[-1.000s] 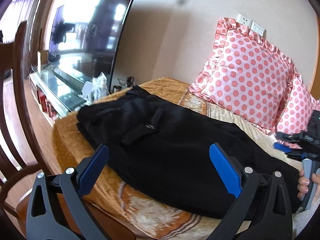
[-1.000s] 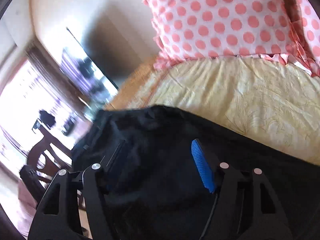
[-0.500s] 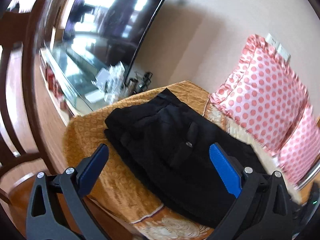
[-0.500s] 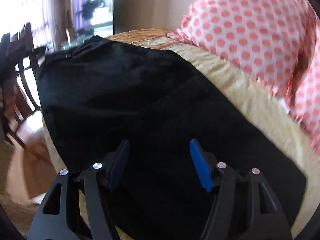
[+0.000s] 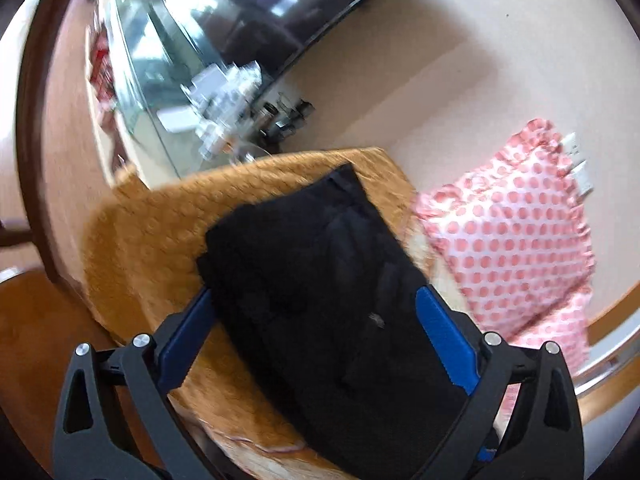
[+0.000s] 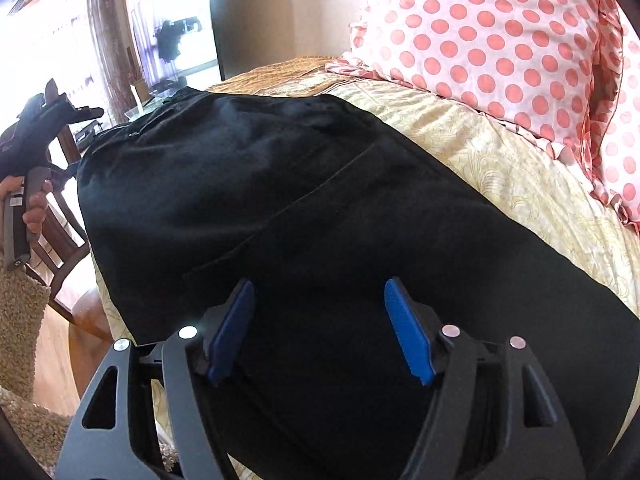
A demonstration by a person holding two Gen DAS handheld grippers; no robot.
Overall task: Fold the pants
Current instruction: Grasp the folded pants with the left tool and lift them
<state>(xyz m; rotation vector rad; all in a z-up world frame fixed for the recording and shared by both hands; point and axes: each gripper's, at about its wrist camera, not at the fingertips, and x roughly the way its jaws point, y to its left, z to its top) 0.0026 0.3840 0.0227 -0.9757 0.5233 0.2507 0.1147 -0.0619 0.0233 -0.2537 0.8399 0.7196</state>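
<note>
Black pants (image 5: pixel 304 248) lie folded lengthwise on a gold bed cover (image 5: pixel 152 232), waist end toward the far corner. My left gripper (image 5: pixel 312 296) stands open over the near part of the pants, its blue pads astride the cloth, and nothing is gripped. In the right wrist view the pants (image 6: pixel 240 168) fill the middle, with a seam running across them. My right gripper (image 6: pixel 318 284) hovers just above the cloth with its jaws opening, and only flat fabric lies under the gap. A hand (image 6: pixel 34 204) grips the left gripper's handle at the far left.
Pink polka-dot pillows (image 6: pixel 480 28) lean against the wall behind the pants. A glass TV stand (image 5: pixel 160 92) with small items and a dark screen sit past the bed's end. A wooden chair (image 6: pixel 60 216) stands by the near edge.
The left gripper has rolled and shifted along the bed, so the pants' waist end now sits between its fingers. The right gripper rolled and sank toward the pants, then held still.
</note>
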